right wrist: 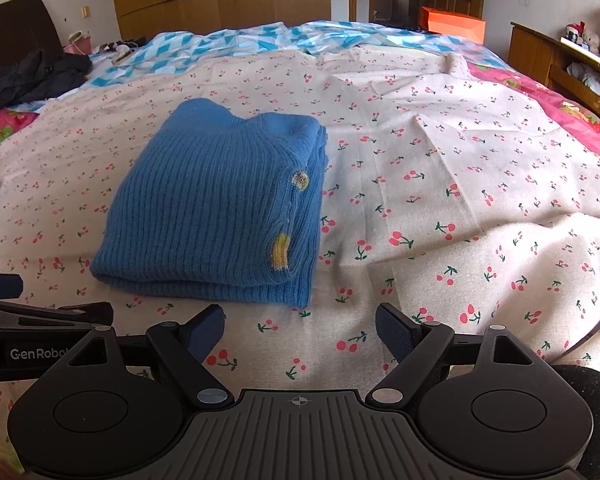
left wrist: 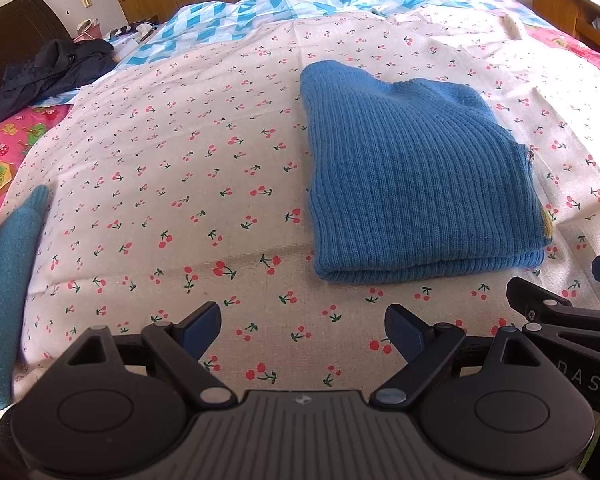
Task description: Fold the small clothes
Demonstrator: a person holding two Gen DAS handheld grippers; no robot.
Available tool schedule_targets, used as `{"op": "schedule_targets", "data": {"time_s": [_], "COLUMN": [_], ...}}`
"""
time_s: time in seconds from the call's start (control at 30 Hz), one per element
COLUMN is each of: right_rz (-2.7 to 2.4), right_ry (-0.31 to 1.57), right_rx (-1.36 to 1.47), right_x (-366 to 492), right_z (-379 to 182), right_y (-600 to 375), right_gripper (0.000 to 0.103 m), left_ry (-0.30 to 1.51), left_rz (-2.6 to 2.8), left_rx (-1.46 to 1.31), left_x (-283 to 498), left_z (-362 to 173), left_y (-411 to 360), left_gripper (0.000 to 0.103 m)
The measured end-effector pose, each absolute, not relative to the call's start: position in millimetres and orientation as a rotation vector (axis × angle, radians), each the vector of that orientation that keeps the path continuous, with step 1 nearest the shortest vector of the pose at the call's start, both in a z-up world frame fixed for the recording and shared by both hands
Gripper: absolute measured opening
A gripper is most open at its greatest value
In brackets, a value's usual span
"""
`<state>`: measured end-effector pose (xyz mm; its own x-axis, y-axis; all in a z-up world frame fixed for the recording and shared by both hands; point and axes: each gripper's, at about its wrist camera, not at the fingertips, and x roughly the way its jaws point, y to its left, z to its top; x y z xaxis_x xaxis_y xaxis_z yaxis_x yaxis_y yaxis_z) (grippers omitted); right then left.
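Note:
A blue ribbed knit sweater (left wrist: 416,176) lies folded into a thick rectangle on the cherry-print sheet (left wrist: 180,160); in the right wrist view the same sweater (right wrist: 212,208) shows a yellow patch and a button at its right edge. My left gripper (left wrist: 303,330) hovers open just short of the sweater's near fold, nothing between its blue pads. My right gripper (right wrist: 300,330) is open too, near the sweater's front right corner, empty. Each gripper's fingers show at the edge of the other's view.
A teal garment (left wrist: 8,280) lies at the left edge of the bed. Dark clothes (left wrist: 56,72) are heaped at the far left by the headboard. A blue-and-white checked cover (right wrist: 260,40) lies across the far end, an orange box (right wrist: 452,24) behind it. Wooden shelves (right wrist: 560,64) stand at right.

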<state>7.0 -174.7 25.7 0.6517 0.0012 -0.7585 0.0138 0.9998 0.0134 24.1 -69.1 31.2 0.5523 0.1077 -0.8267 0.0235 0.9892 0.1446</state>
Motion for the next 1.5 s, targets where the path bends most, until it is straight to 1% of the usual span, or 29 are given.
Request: {"op": "schedule_targets", "data": {"time_s": [1.5], "right_rz": [-0.015], "right_ry": [0.854], "right_rx": [0.026], "right_x": [7.1], "right_z": [25.9], "right_y": [-178.2], "right_gripper": [0.085], "left_ry": [0.958], "left_rz": [0.053], "left_rx": [0.168], "left_x": [24.4], "left_z": [33.6], "left_y": [-75.6], "left_gripper": [0.092]}}
